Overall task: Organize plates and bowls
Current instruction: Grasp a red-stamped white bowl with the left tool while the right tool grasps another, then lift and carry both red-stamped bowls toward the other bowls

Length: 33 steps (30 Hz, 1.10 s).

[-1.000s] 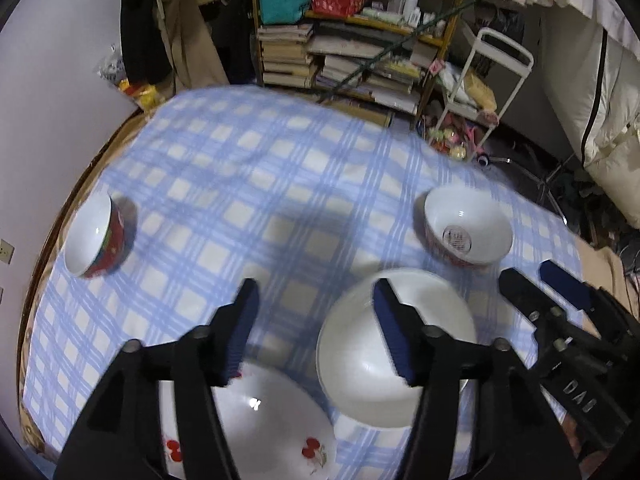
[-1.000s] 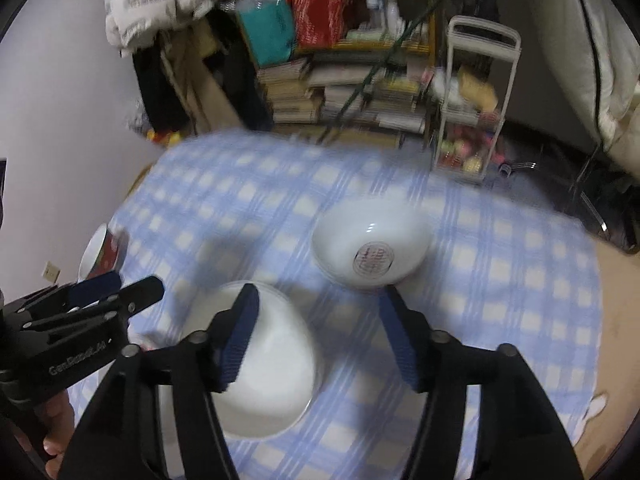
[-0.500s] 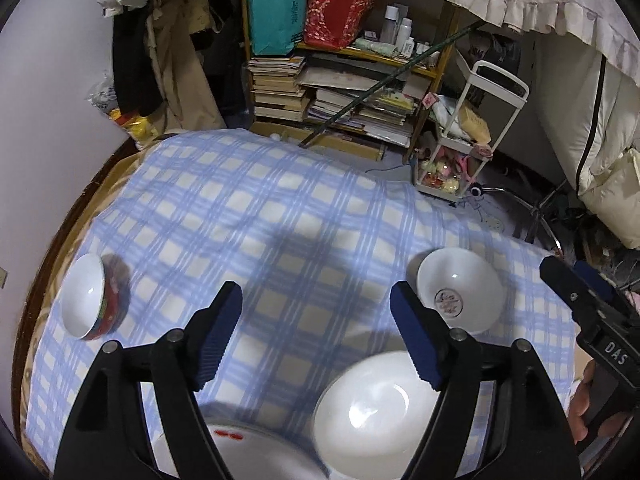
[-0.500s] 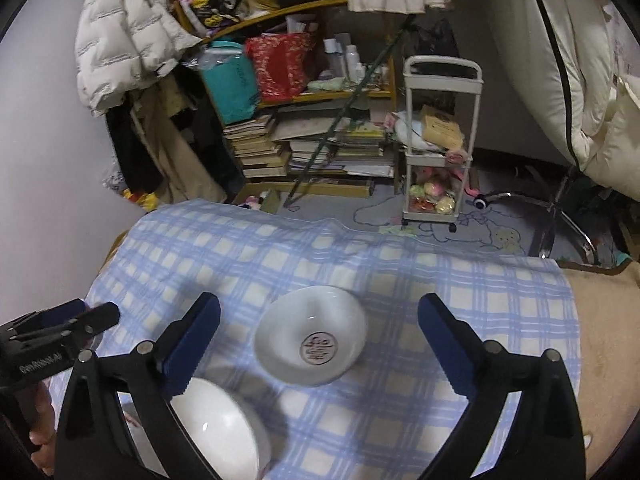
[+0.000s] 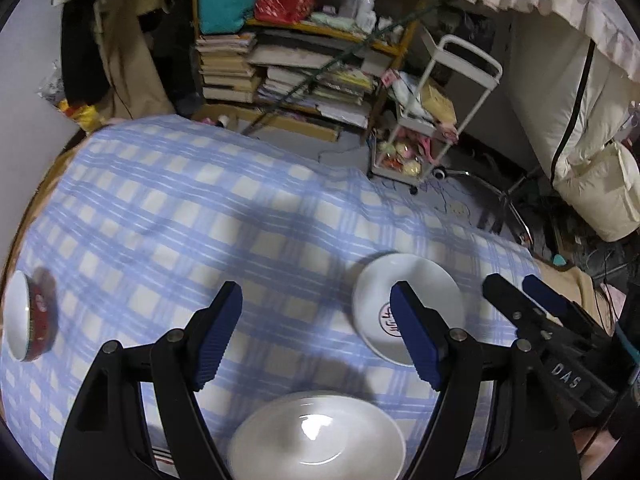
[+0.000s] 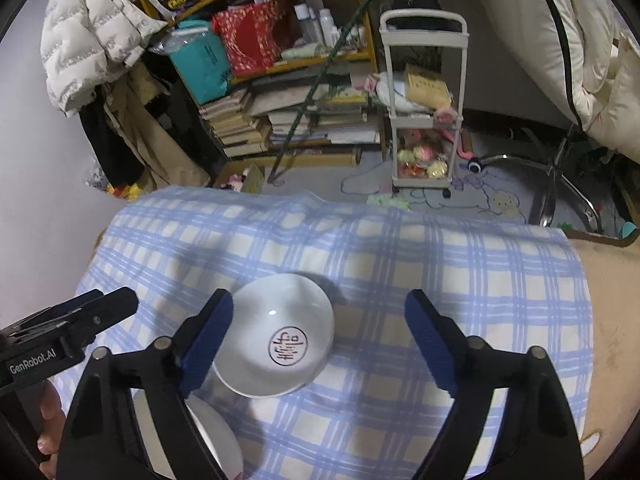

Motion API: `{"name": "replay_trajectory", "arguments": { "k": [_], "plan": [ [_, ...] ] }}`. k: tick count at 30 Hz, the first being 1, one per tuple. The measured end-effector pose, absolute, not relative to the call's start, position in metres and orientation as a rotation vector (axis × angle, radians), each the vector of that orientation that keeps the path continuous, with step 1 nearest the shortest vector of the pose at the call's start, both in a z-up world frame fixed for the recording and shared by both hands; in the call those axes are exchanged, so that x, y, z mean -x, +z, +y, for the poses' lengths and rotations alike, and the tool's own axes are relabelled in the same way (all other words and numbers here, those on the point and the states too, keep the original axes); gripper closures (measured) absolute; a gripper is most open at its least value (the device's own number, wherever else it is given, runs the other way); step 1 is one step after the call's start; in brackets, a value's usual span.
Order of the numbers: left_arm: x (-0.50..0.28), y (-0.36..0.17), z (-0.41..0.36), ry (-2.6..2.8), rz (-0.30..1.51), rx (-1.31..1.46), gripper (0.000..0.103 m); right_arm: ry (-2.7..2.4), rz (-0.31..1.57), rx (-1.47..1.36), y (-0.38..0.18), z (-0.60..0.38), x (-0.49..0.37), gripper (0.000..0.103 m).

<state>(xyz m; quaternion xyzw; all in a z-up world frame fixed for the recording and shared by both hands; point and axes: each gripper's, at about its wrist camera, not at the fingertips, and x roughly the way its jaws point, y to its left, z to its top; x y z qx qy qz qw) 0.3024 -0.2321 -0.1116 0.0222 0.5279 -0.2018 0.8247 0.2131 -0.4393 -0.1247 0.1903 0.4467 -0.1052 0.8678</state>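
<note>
Hovering: your right tool (image 6: 318, 336) has been narrowing, nothing clamped; left tool (image 5: 316, 332) spread, empty.
Risk: stamped bowl (image 6: 280, 336) at centre frame; its left pad (image 6: 208, 336) could clip the rim.

Both the left gripper (image 5: 316, 332) and the right gripper (image 6: 320, 344) have black frames, silver pivot screws and ribbed blue pads; "GenRobot.AI" lettering at 9 o'clock.

Small bowl (image 6: 282, 334) on tablecloth (image 6: 460, 280), big bowl (image 5: 318, 432) nearer-left, third bowl (image 5: 26, 316) far left edge.
</note>
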Motion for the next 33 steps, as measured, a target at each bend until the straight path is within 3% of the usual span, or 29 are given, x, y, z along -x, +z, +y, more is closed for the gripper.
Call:
{"name": "replay_trajectory", "arguments": {
  "k": [6, 13, 15, 17, 18, 19, 24, 29, 33],
  "plan": [
    [-0.308, -0.141, -0.250, -0.424, 1.196, -0.052, 0.027, -0.212, 1.013, -0.423, -0.149, -0.441, -0.217, 0.037],
    [-0.310, -0.174, -0.265, -0.407, 1.278, -0.074, 0.028, -0.199, 1.084, -0.442, -0.172, -0.439, -0.219, 0.046],
    [-0.308, -0.181, -0.272, -0.406, 1.290, -0.107, 0.030, -0.187, 1.109, -0.468, -0.181, -0.440, -0.220, 0.061],
    [-0.308, -0.186, -0.276, -0.415, 1.309, -0.114, 0.044, -0.160, 1.139, -0.502, -0.191, -0.440, -0.222, 0.081],
    [-0.308, -0.190, -0.278, -0.423, 1.332, -0.104, 0.056, -0.148, 1.151, -0.520, -0.194, -0.440, -0.221, 0.084],
    [-0.309, -0.193, -0.279, -0.435, 1.348, -0.085, 0.068, -0.152, 1.158, -0.536, -0.197, -0.441, -0.220, 0.084],
    [-0.304, -0.203, -0.288, -0.448, 1.361, -0.091, 0.095, -0.139, 1.175, -0.513, -0.205, -0.436, -0.219, 0.084],
    [-0.289, -0.195, -0.301, -0.425, 1.307, -0.234, 0.094, -0.174, 1.155, -0.382, -0.197, -0.420, -0.213, 0.086],
    [-0.287, -0.185, -0.289, -0.397, 1.306, -0.209, 0.093, -0.143, 1.112, -0.441, -0.183, -0.419, -0.207, 0.086]
  ]
}}
